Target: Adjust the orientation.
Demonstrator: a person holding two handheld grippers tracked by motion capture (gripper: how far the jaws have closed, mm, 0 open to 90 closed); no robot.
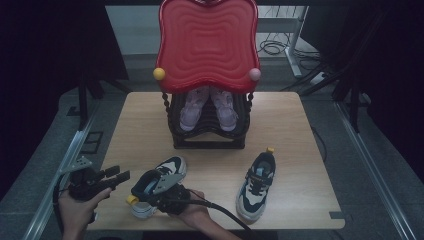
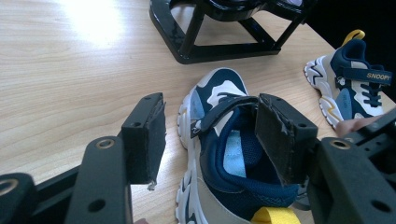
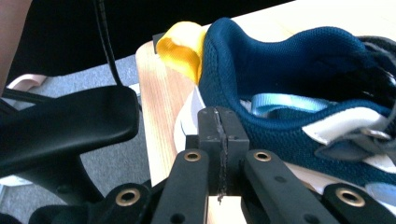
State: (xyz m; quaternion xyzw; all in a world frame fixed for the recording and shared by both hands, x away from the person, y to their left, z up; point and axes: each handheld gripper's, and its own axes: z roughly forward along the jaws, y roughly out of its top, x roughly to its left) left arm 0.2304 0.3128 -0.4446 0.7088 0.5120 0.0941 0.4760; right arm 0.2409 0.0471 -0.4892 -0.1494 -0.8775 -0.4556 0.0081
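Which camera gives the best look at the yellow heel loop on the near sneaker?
The right gripper view: the yellow heel loop sits close and well lit behind the shoe's collar. The left gripper view cuts it off at the bottom edge; the high view shows a small dot.

Desk (image 1: 150, 125): pale wood-grain top, smooth, slight sheen w/ glare at far left. Near shoe (image 2: 219, 154): navy mesh cloth collar, smooth off-white panels, yellow woven heel loop (image 3: 184, 49), white rubbery sole. Right shoe (image 1: 256, 185): same mix. Rack (image 1: 207, 132): glossy black plastic; red lid (image 1: 207, 42) glossy, rippled. Left tool (image 2: 210, 135) pads: matt black, rough, frayed edges; arms matt black w/ brass-look rivets.
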